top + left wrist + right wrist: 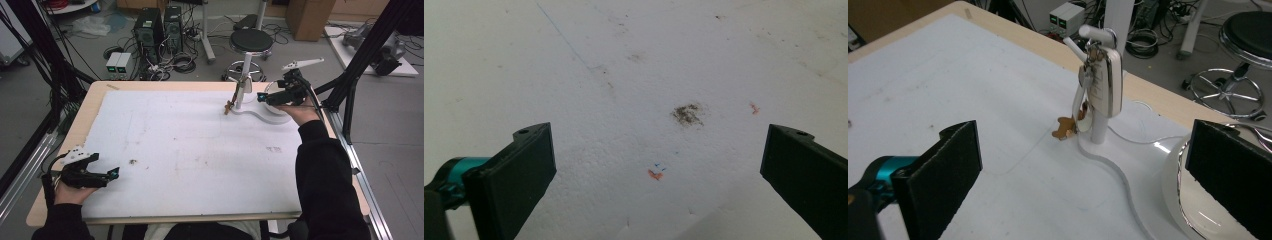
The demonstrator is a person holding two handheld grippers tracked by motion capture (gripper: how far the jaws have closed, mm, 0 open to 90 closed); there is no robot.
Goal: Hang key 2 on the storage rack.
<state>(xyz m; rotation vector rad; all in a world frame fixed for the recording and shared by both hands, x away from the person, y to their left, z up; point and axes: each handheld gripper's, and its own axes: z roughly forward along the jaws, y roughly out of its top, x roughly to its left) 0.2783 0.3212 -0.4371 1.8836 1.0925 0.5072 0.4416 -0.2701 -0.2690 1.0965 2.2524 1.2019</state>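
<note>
In the high view the right hand-held gripper [263,96] hovers at the far right of the table [60,150], just right of a white stand [243,95], with its jaws spread wide and nothing between them. The right gripper view shows what the high view leaves tiny: a white key fob [1109,82] hangs from the stand's peg with a small brown tag [1064,128] dangling near the flat curved base [1118,175]. A glossy white bowl [1175,192] sits at the base's right end; what it holds cannot be told.

The left hand-held gripper [102,175] rests at the near left, well apart from the stand, and is also wide open. The left gripper view shows the table's white foam sheet [574,100]: grainy, with a dark smudge [687,114] and small orange marks [654,174].
</note>
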